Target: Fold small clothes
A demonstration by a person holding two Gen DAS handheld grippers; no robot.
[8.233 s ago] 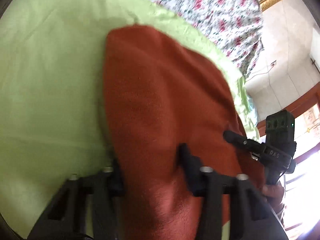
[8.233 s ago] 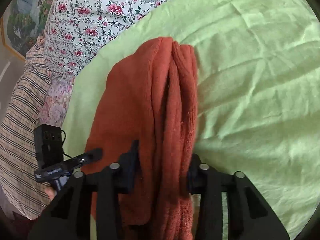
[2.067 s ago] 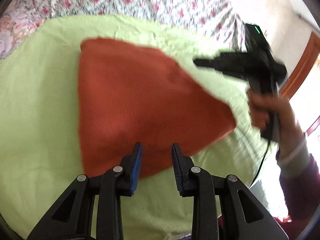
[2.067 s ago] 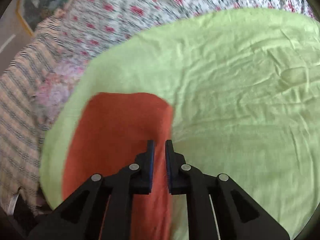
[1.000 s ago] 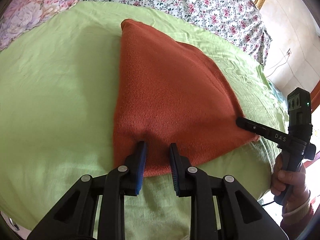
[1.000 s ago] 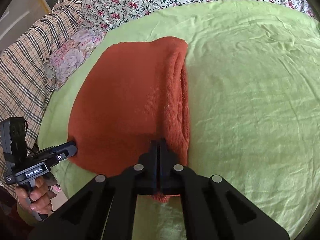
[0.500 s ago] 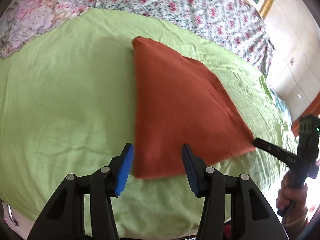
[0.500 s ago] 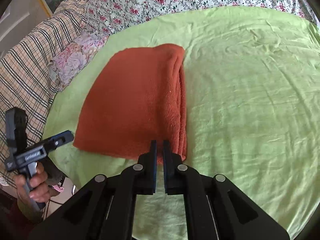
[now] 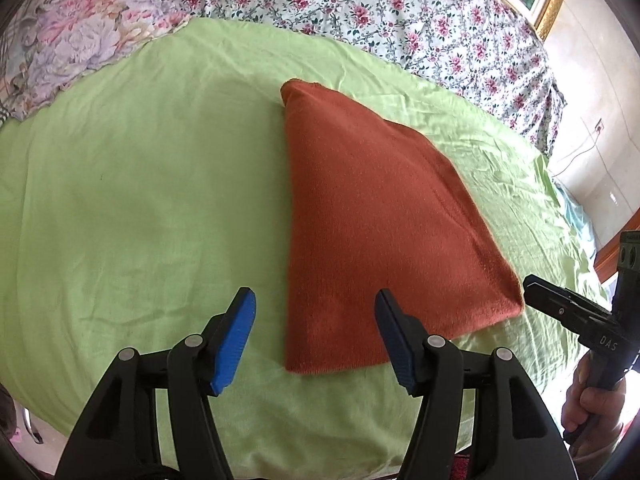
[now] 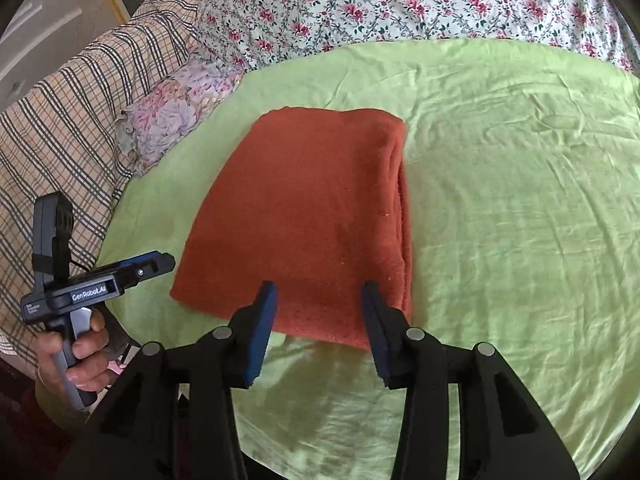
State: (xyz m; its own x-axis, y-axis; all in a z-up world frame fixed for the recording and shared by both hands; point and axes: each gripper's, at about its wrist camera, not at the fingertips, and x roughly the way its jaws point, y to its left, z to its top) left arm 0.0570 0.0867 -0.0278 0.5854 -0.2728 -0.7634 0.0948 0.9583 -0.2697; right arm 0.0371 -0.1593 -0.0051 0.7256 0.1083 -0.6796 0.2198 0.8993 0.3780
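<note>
Largest first: bed, spread with a light green sheet (image 9: 140,200), wrinkled, covering most of both views. Floral bedspread (image 9: 400,12) lies beyond the sheet's far edge; a plaid blanket (image 10: 60,128) and a pillow in pale floral print (image 10: 172,116) sit at the sheet's left side in the right wrist view.

Rust-orange folded garment (image 10: 312,216), knit or fleece texture, lies flat on the green sheet near its front edge. Stacked fold layers show along its right side in the right wrist view. Neither tool touches it.

Left hand-held gripper (image 9: 316,336): black frame, blue pads, jaws spread wide, poised above the garment's near left corner, nothing between them. Seen from the right wrist view, it sits just off the garment's left corner, held in the person's left hand (image 10: 76,352).

Right hand-held gripper (image 10: 320,326): jaws likewise spread apart, empty, over the garment's near edge. In the left wrist view its tip is just beside the garment's right corner.
</note>
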